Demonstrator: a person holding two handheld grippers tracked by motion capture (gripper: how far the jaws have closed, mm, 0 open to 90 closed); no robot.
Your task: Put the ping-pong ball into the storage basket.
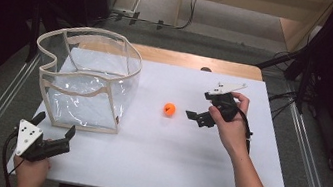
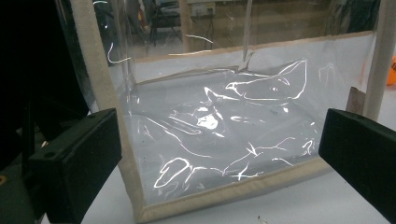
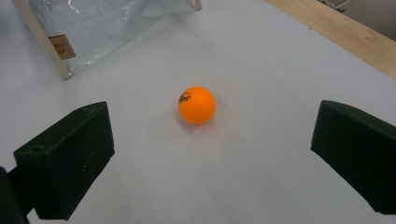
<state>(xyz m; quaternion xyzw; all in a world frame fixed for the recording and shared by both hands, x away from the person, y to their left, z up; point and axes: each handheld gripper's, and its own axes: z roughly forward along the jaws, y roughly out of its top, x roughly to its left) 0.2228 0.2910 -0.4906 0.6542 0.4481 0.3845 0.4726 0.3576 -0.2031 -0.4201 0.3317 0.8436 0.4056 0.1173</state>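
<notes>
Nearest, at the front left corner of the white counter (image 1: 167,169), the left claw (image 1: 54,126) sits in the person's left hand (image 1: 30,171), its jaws spread wide with nothing between them. It points at the clear plastic bag (image 1: 88,81), which stands just beyond it on the left half of the counter, upright and open at the top, with cream fabric trim along its edges. In the left gripper view the bag's (image 2: 219,135) crinkled front wall faces the camera between the two jaws; whether the jaw tips touch the trim is hard to say, though they seem just short of it.

Farther in, right of the bag and well apart from it, an orange ball (image 1: 169,109) rests on the bare counter near the middle. The right claw (image 1: 196,118), held in the right hand (image 1: 230,126), is aimed at the ball from the right, released and wide, close to it but not touching. In the right gripper view the ball (image 3: 196,105) lies ahead of the jaws, centred between them, showing a small dark print. A strip of bare wood (image 1: 195,60) runs along the counter's far edge.
</notes>
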